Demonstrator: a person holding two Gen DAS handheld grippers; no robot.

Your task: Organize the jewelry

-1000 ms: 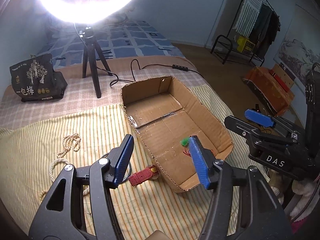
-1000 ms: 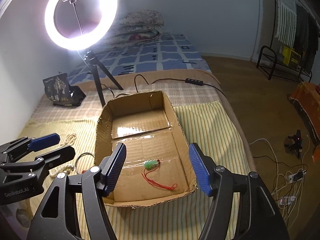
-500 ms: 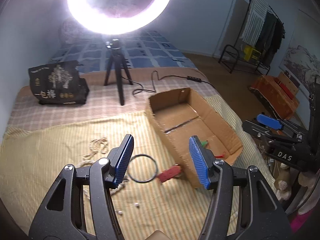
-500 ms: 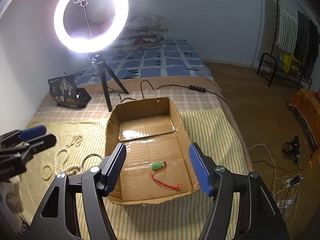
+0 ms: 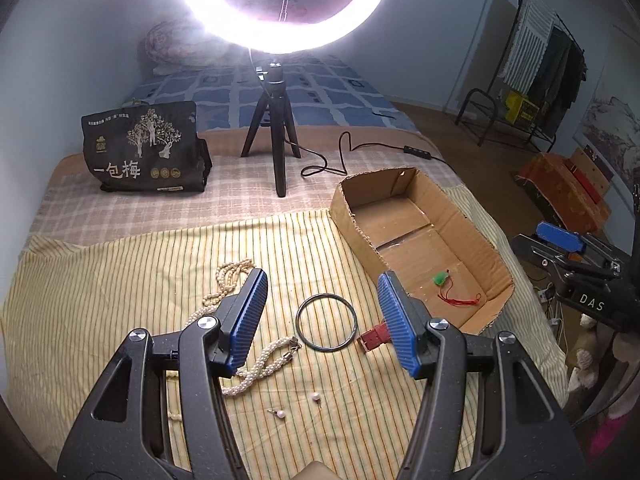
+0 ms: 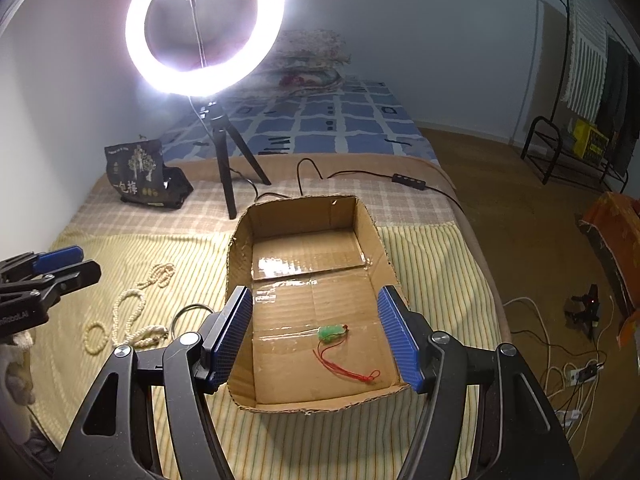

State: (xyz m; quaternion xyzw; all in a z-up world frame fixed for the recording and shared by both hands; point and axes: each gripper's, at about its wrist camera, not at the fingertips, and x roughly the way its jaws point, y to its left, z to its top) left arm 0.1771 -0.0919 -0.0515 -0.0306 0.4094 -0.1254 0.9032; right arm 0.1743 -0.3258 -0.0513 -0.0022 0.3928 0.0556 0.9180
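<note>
Altogether one bangle (image 5: pixel 326 321), two loose pearls (image 5: pixel 316 397), one green pendant (image 5: pixel 440 279) boxed

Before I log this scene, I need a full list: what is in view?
box: one, brown cardboard, on the striped cloth
pendant: one, green with red cord, inside the box
bangle: one, dark, on the cloth beside the box
pearl strings: several, cream, left of the bangle
loose pearls: two, white, near edge
strap: one, red, by the box
ring light: one, white, on a black tripod
bag: one, black, at the back
left tongs: open, empty
right tongs: open, empty
</note>
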